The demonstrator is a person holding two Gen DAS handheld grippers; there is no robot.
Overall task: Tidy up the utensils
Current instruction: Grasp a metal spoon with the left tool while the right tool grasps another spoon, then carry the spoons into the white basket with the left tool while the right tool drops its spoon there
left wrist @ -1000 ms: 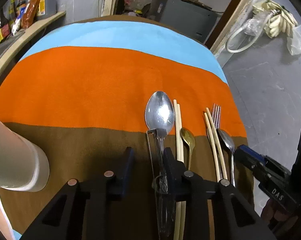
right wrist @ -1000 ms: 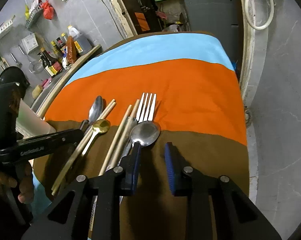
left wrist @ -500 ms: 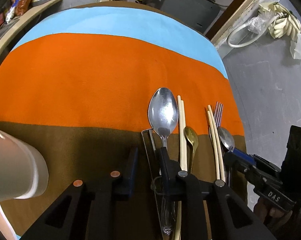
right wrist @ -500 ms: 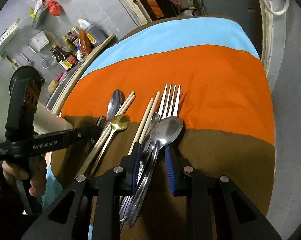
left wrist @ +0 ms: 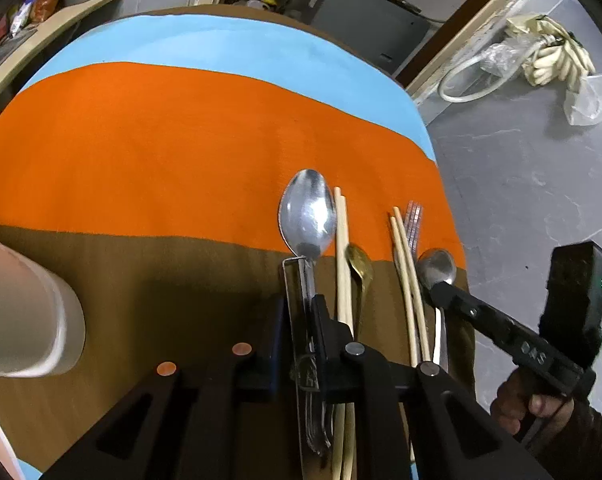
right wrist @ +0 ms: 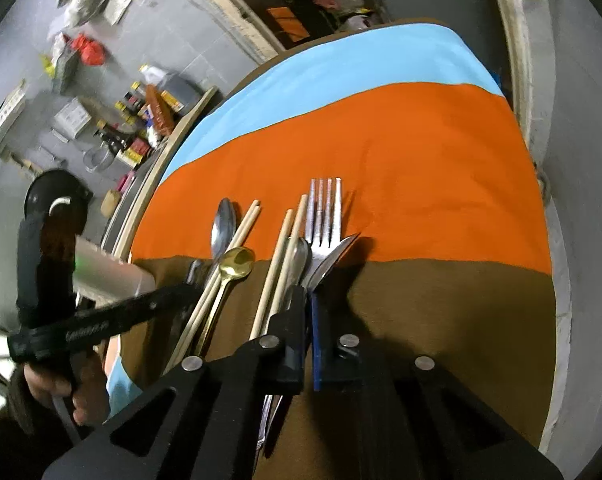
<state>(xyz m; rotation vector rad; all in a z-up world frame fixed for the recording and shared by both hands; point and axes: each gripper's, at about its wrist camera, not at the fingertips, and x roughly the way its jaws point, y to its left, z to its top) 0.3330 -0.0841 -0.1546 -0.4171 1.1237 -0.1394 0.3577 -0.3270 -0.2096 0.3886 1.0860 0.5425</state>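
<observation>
Utensils lie in a row on a striped cloth (left wrist: 181,140). In the left wrist view my left gripper (left wrist: 299,308) is closing, its pads against the handle of a large silver spoon (left wrist: 307,212) and a flat metal strip (left wrist: 295,280) beside it. Right of them lie a chopstick pair (left wrist: 343,248), a gold spoon (left wrist: 359,262) and a second chopstick pair (left wrist: 407,272). My right gripper (right wrist: 307,296) is shut on a smaller silver spoon (right wrist: 333,256), whose bowl is tipped on edge next to a fork (right wrist: 325,212). Another spoon (right wrist: 301,254) lies under it.
A pale cup (left wrist: 25,312) stands at the cloth's near left. Bottles and jars (right wrist: 153,108) crowd a shelf beyond the left edge. The table's right edge drops to a grey floor (left wrist: 521,160). The orange and blue bands of the cloth carry nothing.
My right gripper slid onto the smaller spoon's neck, shut on it and rolled its bowl up on edge. My left gripper's jaws narrowed around the large spoon's handle.
</observation>
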